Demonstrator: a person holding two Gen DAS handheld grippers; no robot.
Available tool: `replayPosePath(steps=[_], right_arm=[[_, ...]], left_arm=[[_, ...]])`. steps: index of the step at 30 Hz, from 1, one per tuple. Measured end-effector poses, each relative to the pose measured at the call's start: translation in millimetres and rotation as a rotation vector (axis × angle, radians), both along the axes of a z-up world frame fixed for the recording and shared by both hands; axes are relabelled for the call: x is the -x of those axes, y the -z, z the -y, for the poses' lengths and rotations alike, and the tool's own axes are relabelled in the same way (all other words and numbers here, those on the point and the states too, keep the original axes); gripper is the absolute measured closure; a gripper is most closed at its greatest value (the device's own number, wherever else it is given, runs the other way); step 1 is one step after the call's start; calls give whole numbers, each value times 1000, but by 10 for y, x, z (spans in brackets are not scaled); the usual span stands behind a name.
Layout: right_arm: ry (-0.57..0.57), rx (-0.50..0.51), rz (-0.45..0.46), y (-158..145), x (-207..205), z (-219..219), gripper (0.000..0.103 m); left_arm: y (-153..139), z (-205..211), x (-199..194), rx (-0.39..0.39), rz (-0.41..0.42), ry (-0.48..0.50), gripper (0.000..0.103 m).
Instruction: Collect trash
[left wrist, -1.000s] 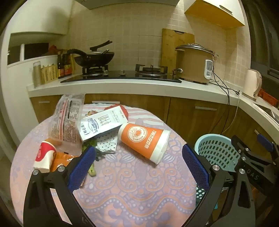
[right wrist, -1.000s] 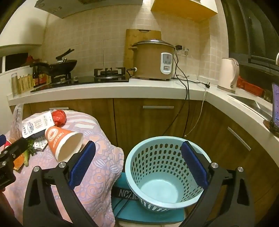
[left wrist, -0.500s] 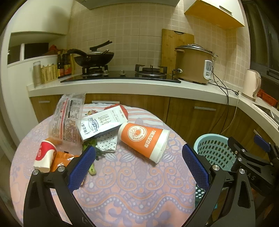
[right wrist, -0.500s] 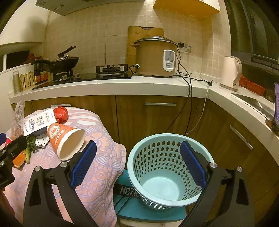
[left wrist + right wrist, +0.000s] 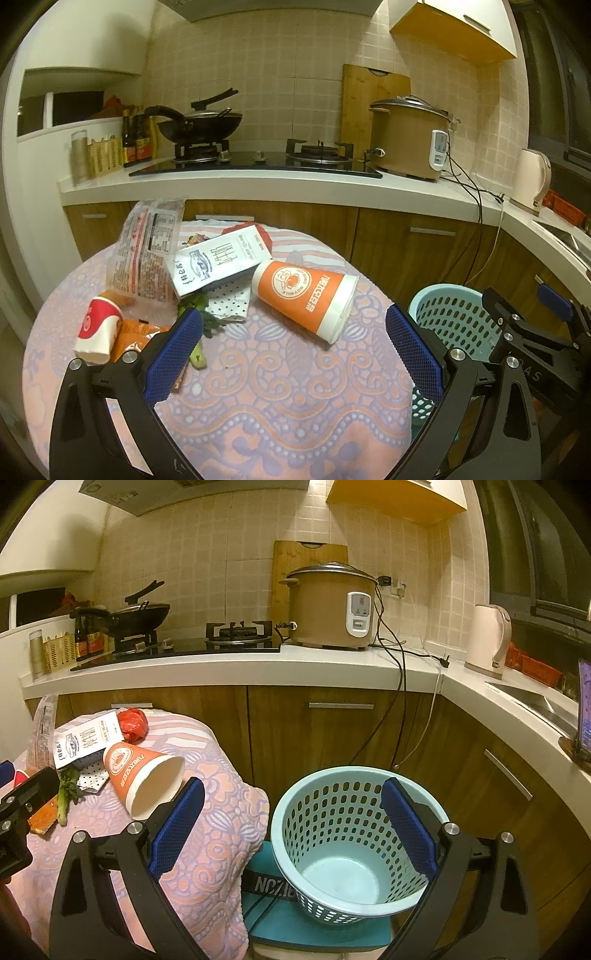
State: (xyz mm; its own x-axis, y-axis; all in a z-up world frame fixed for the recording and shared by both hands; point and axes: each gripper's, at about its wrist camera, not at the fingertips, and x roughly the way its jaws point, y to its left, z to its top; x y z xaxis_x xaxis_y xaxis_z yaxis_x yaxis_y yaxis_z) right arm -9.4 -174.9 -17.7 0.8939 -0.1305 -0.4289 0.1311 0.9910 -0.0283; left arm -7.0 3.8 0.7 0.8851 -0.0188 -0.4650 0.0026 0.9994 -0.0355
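Over the table we hold the left gripper wide open and empty, facing the cup lying on its side, easiest to reach. Our right gripper, also spread and empty, frames the basket where trash goes.

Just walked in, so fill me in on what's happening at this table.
A person holds a gripper in each hand to clear trash. Both are open and empty: the left gripper hangs over the table facing an orange paper cup lying on its side, a milk carton and wrappers. The right gripper faces the empty blue basket beside the table. Nothing is binned yet.
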Motion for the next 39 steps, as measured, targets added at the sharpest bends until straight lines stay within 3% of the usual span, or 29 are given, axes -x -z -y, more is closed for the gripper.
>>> replayPosePath(steps=[39], right_arm=[[-15, 15, 3, -16, -19, -108, 13]], left_arm=[[-44, -241, 57, 40, 11, -34, 8]])
